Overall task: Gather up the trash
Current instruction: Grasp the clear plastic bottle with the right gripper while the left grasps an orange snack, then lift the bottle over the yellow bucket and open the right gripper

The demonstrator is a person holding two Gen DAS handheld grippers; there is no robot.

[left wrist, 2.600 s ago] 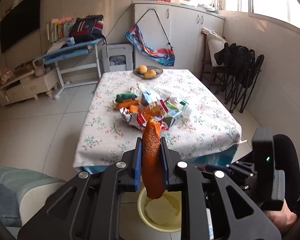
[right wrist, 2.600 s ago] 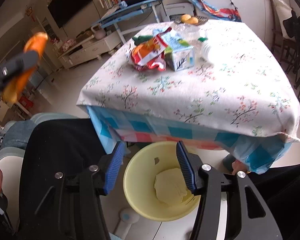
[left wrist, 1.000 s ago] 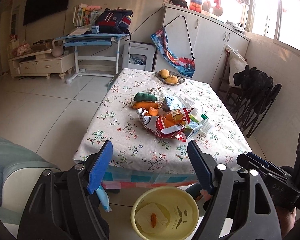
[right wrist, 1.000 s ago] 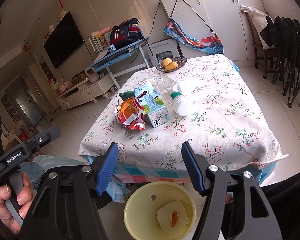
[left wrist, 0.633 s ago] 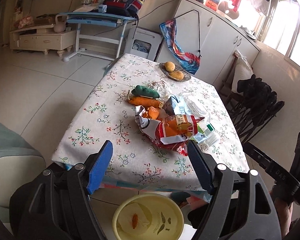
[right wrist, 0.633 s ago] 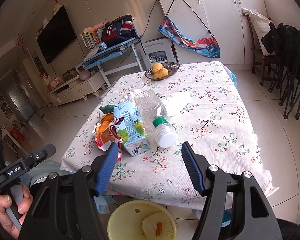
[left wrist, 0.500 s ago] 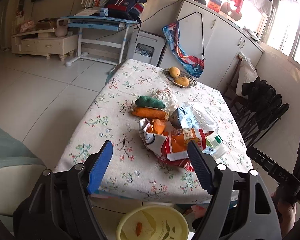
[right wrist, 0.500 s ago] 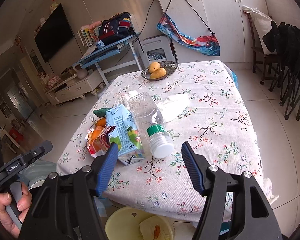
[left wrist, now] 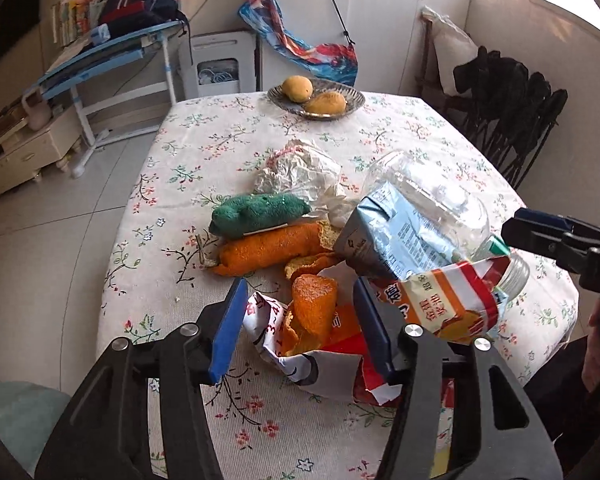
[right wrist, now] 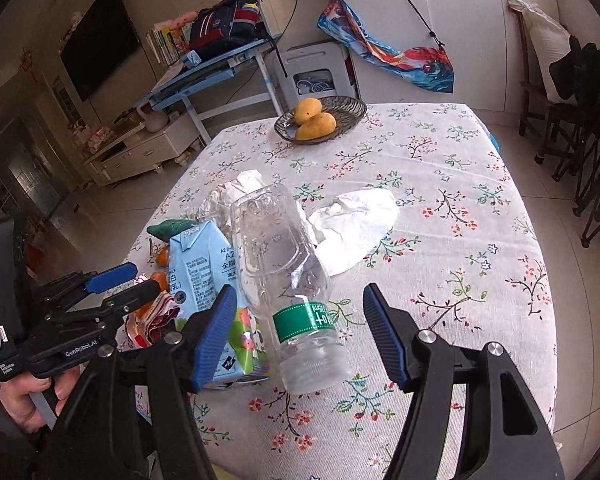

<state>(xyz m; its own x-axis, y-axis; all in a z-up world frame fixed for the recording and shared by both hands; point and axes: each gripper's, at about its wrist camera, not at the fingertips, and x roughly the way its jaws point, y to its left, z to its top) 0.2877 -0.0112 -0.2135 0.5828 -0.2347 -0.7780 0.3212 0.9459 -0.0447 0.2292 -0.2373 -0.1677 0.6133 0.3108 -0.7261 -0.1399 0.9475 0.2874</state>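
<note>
trash sits in a heap on the floral tablecloth (left wrist: 172, 184), center of the left wrist view. left gripper (left wrist: 300, 322) hangs over the near end of the heap, jaws closing w/ a curled piece of orange peel (left wrist: 312, 300) btwn the blue pads; pads not pressing on it yet. peel rests on a torn red-and-white snack wrapper (left wrist: 432, 304) that spreads toward lower right of that frame. just behind it: a longer orange peel strip (left wrist: 268, 248), a green fuzzy item (left wrist: 260, 212) lying on top of that strip, crumpled clear plastic (left wrist: 300, 172) further up, and a blue milk carton (left wrist: 396, 236) leaning vs. a clear plastic bottle (left wrist: 440, 192).

right wrist view: right gripper (right wrist: 296, 332) is spread wide, nothing gripped. bottle's capless neck end, w/ green label band (right wrist: 304, 316), lies btwn the fingers but apart from both pads. carton (right wrist: 208, 268) touches the bottle at center left; white crumpled tissue (right wrist: 356, 224) just beside it, upper center. dish w/ two mangoes (right wrist: 320, 120) sits at the far edge of the table, top center. person's hand (right wrist: 24, 400) holds the left tool at lower left.
</note>
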